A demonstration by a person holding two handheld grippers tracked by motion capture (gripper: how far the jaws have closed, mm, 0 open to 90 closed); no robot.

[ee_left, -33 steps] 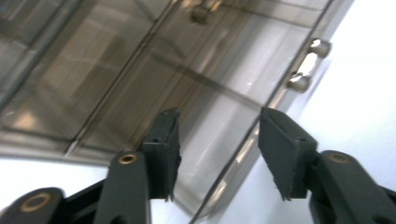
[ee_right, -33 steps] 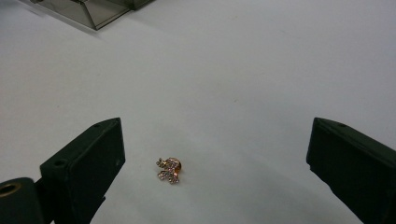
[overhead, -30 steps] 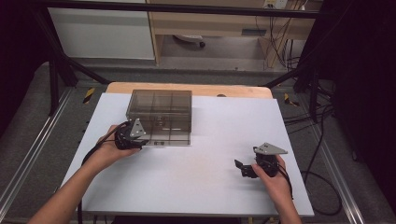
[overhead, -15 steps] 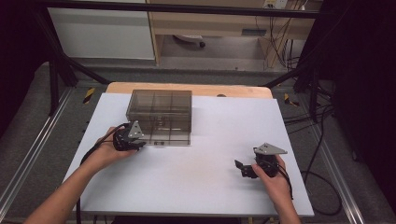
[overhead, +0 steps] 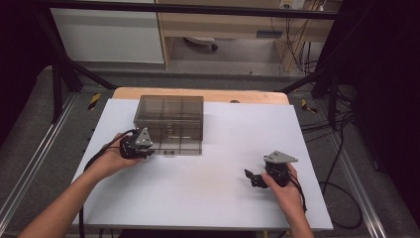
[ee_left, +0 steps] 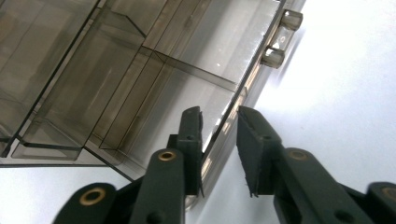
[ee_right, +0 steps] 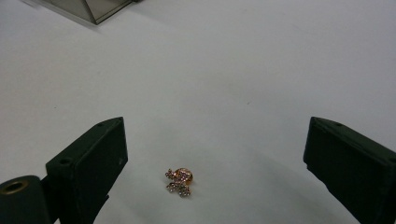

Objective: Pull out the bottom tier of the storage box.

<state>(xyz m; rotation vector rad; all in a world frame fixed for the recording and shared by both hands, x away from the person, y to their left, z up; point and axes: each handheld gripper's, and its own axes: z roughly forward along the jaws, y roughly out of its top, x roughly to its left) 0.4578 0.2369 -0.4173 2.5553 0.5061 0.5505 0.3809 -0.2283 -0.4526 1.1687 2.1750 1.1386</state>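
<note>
A smoky clear compartment box [overhead: 168, 124] stands at the back left of the white table, lid down. My left gripper [overhead: 136, 146] is at its front left corner. In the left gripper view its jaws [ee_left: 219, 144] stand narrow, closed on the front edge of the box [ee_left: 140, 84], with two small clear knobs [ee_left: 280, 39] farther along that edge. My right gripper [overhead: 257, 177] rests low on the right side of the table, open wide. In the right gripper view a small gold trinket with pinkish stones [ee_right: 180, 181] lies on the table between the open jaws [ee_right: 217, 154], touching neither.
The white table top [overhead: 218, 148] lies on a wooden board [overhead: 247, 95]. A corner of the box [ee_right: 88, 9] shows at the top left of the right gripper view. Cables [overhead: 341, 163] hang off the table's right side, and metal rails [overhead: 29, 168] run along the floor.
My left gripper has slid slightly nearer to the person at the box's front left corner. The right gripper has stayed in place.
</note>
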